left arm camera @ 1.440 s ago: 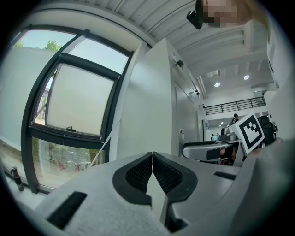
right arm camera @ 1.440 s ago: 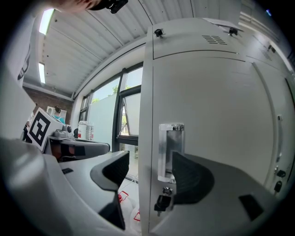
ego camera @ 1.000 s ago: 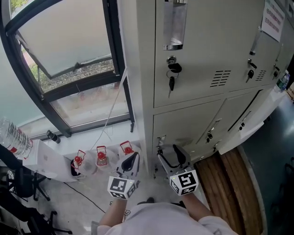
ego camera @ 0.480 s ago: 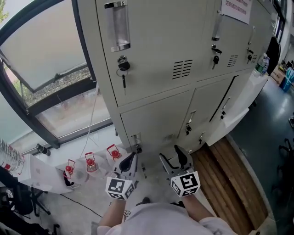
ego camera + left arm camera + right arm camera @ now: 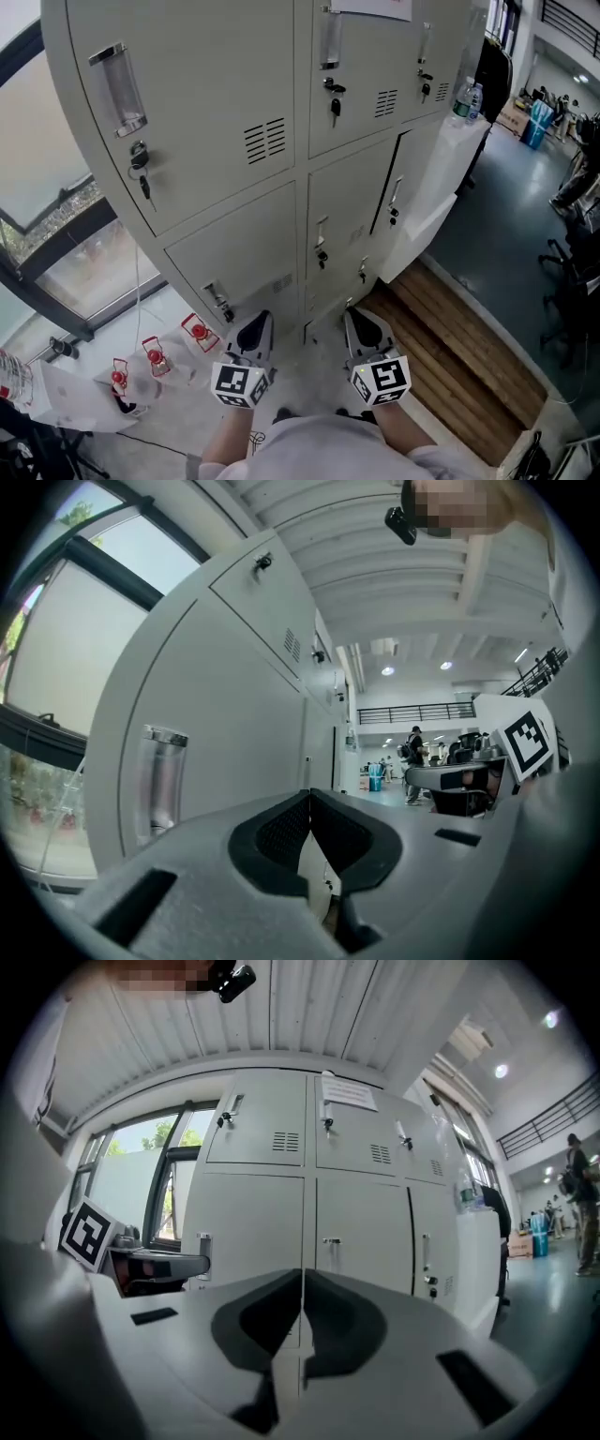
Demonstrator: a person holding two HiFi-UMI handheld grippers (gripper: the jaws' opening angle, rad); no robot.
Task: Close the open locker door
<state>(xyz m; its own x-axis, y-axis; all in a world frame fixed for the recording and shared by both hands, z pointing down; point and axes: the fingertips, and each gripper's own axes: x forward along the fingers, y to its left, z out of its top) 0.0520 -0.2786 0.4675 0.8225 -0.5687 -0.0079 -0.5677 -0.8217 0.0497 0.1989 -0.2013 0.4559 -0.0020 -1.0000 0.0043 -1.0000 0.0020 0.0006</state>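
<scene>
Grey locker bank (image 5: pixel 225 103), upright. Open locker door (image 5: pixel 431 211): lower row, apparently third column, swung outward beside the wooden floor strip (image 5: pixel 450 347). Right claw (image 5: pixel 366 326): jaws just closed together, nothing between. Left claw (image 5: pixel 256 328): jaws together, empty. Both apart from the door.

Bright, mostly daylight. Left gripper view: window (image 5: pixel 56 649) left of the left gripper (image 5: pixel 310 796) is blown out near white. Ceiling lamps (image 5: pixel 387 670) above and right of the jaws show as small flares. The jaw body close to the lens is soft and shaded grey. Right gripper view: the right gripper (image 5: pixel 302 1281), jaws just closed on nothing, sits dark and out of focus in the foreground. The lockers (image 5: pixel 356 1213) beyond the jaws are evenly lit and sharp. The glass left of them is overexposed. Both views are fisheye: straight edges bow, with black vignette at the corners. Head view: locker lines curve toward the frame edges, and daylight washes out the far left.
</scene>
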